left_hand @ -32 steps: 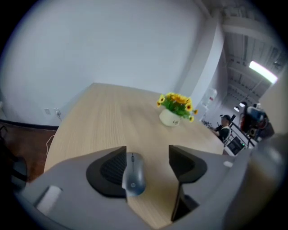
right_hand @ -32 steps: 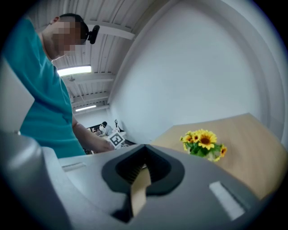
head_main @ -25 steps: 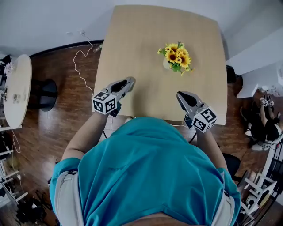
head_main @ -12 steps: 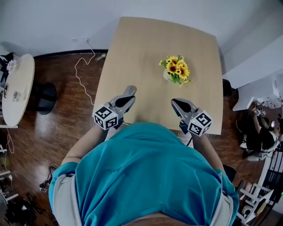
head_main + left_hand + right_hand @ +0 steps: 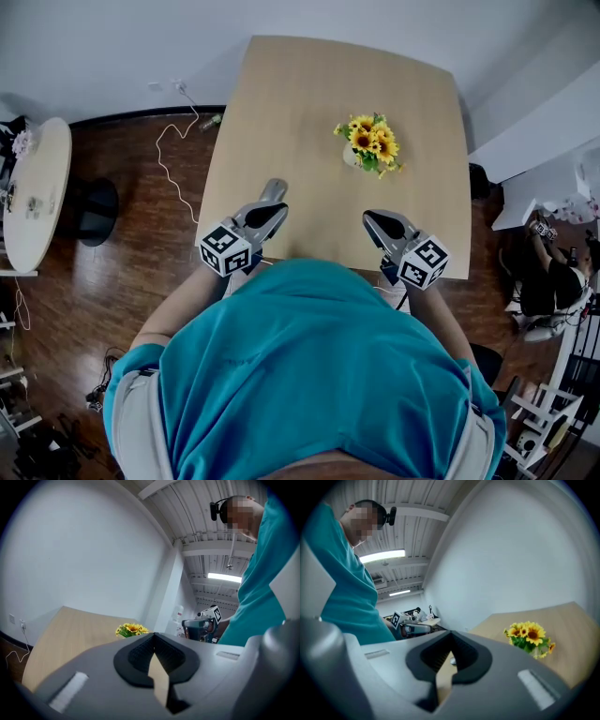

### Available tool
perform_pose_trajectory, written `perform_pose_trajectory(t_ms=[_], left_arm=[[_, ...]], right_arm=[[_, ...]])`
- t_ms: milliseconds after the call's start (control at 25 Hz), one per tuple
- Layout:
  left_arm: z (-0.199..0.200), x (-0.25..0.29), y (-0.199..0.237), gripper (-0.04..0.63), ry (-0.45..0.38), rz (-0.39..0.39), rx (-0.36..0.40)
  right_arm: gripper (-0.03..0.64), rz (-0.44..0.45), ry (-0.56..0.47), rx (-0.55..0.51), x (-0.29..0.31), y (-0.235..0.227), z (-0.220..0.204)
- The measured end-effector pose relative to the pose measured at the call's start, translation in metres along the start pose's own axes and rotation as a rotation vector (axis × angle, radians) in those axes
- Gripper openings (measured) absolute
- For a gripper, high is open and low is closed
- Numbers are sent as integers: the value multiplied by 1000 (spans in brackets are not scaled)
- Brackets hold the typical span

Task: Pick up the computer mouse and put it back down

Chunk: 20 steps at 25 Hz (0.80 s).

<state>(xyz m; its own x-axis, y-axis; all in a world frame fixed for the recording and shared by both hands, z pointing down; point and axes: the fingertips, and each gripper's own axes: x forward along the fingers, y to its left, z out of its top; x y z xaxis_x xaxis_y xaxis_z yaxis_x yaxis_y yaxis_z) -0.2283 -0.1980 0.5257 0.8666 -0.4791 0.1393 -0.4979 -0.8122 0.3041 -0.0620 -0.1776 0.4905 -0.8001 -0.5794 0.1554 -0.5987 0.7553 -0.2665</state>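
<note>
No computer mouse shows in the head view; my torso hides the table's near edge. My left gripper [image 5: 273, 189] hovers over the near left part of the wooden table [image 5: 309, 84], jaws shut with nothing between them [image 5: 153, 637]. My right gripper [image 5: 367, 217] hovers over the near right part, its jaws also closed and empty [image 5: 451, 644]. Through the right gripper's jaw gap a small pale rounded thing [image 5: 453, 661] lies on the table; I cannot tell what it is. Each gripper shows in the other's view: the right gripper [image 5: 201, 625], the left gripper [image 5: 410, 627].
A small vase of sunflowers [image 5: 370, 141] stands on the table's far right half. A white cable [image 5: 173, 141] trails over the dark wood floor at left, near a round white table [image 5: 33, 187]. Another person [image 5: 553, 272] sits at the far right.
The left gripper has drawn back slightly towards me and tilted. The right gripper has stayed about where it was. My head view has shifted a little.
</note>
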Motion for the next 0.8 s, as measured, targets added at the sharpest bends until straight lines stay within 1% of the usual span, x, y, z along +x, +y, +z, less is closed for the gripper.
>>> perform_pose_trajectory(t_ms=[160,560,680,800], left_arm=[[-1,-2,-3,5,0,-4,-5],[-2,-4,-13,5,-2,-3,-6],[-2,-3,-14,5,1,7,4],[0,-4,-15,5,-10,18,-2]], right_arm=[[2,-2,-29,12,-3,4,4],[2,-17,-24,12,-15,6,-3],[2,-13,-25,10,-20,5,-3],[2,-10,-25,6,-26,6,-4]])
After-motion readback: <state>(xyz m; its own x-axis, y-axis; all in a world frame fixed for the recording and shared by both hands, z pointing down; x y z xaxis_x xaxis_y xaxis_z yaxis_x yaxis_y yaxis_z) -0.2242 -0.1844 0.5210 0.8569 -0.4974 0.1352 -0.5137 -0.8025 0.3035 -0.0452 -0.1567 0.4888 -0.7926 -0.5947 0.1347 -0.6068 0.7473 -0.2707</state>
